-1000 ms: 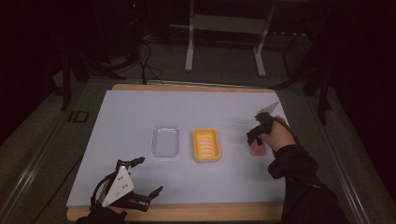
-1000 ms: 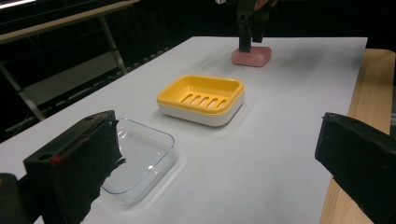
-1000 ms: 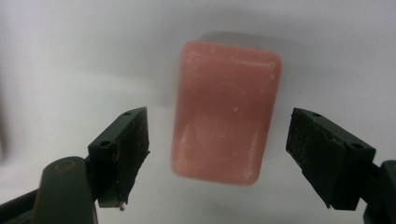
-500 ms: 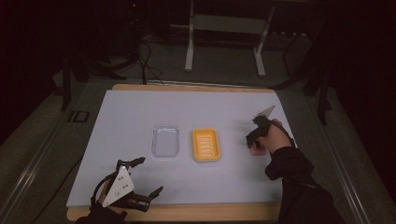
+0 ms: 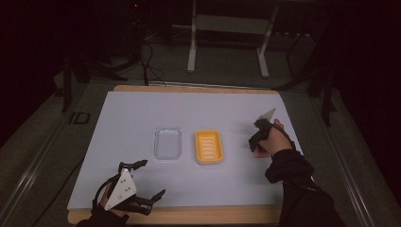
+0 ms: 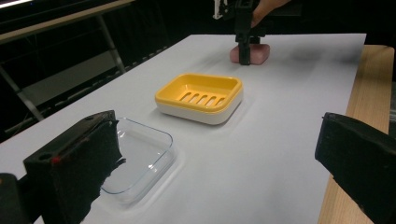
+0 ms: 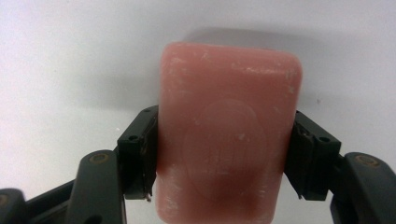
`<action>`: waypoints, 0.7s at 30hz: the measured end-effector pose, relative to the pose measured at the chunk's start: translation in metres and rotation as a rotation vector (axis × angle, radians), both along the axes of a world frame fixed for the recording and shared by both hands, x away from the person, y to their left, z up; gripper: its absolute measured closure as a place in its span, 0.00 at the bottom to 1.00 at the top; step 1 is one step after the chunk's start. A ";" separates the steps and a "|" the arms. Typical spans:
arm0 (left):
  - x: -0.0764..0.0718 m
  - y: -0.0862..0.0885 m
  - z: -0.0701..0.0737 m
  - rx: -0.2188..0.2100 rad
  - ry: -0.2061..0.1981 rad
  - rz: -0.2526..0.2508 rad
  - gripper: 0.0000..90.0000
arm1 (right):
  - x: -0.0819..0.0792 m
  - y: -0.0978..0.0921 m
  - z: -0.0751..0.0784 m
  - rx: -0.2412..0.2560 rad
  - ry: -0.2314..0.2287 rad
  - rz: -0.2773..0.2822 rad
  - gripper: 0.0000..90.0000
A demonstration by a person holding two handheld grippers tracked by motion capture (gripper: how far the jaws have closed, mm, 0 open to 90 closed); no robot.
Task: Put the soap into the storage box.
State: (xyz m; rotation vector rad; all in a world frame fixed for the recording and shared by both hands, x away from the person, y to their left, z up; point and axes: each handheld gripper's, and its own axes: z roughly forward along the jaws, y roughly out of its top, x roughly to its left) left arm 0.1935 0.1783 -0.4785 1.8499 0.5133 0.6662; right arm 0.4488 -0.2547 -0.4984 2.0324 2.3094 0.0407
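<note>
A pink soap bar (image 7: 229, 116) sits between the two jaws of my right gripper (image 7: 219, 154), which press on its long sides. In the high view that gripper (image 5: 255, 144) points down at the right side of the white mat, right of a yellow soap dish (image 5: 208, 146). From the left gripper view the soap (image 6: 259, 53) looks at or just above the mat, behind the dish (image 6: 201, 95), with the right gripper (image 6: 243, 46) over it. My left gripper (image 5: 150, 178) rests open near the front left edge, its jaws wide apart and nothing between them.
A clear plastic tray (image 5: 168, 143) lies just left of the yellow dish, close in front of my left gripper (image 6: 215, 163). The white mat (image 5: 142, 109) covers a wooden table whose bare edge (image 6: 373, 84) shows. Metal stand legs (image 5: 191, 42) rise beyond the far edge.
My right gripper has shifted slightly toward the near left and lowered onto the soap. The left gripper has not moved.
</note>
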 end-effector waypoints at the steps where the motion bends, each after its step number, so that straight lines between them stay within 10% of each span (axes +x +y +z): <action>1: 0.000 0.000 0.000 0.000 0.000 0.000 0.01 | 0.000 -0.001 0.000 0.004 0.005 -0.021 0.41; 7: 0.000 0.001 0.000 -0.002 0.000 0.003 0.01 | -0.003 -0.003 0.008 0.000 0.021 -0.135 0.42; 21: 0.000 0.000 0.000 0.002 -0.002 0.005 0.01 | -0.007 -0.006 0.055 0.007 -0.008 -0.171 0.42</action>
